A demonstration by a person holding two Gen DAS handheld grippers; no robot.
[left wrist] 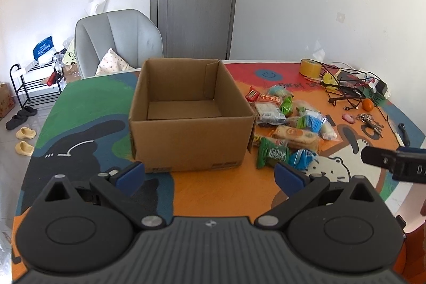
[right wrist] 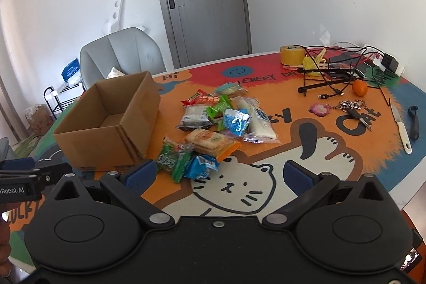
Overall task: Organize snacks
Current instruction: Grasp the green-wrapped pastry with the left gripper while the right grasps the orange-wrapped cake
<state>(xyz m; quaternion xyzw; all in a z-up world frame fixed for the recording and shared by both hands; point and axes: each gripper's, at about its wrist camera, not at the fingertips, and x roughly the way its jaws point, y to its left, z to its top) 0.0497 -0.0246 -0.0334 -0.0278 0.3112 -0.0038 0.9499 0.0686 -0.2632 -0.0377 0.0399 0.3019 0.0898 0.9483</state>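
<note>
An open, empty cardboard box (left wrist: 186, 135) stands on the table; it also shows in the right wrist view (right wrist: 106, 140) at left. A pile of snack packets (left wrist: 287, 124) lies just right of the box, also seen in the right wrist view (right wrist: 215, 124). My left gripper (left wrist: 210, 175) is open and empty, just in front of the box. My right gripper (right wrist: 218, 175) is open and empty, in front of the nearest packets, a green one (right wrist: 170, 159) and a blue one (right wrist: 202, 167).
The round table has a colourful cartoon mat (right wrist: 239, 193). At the far right lie a yellow tape roll (right wrist: 291, 55), a wire rack with cables (right wrist: 335, 71), an orange (right wrist: 360, 87), keys (right wrist: 351, 108) and a knife (right wrist: 400, 127). A grey chair (left wrist: 117, 41) stands behind the box.
</note>
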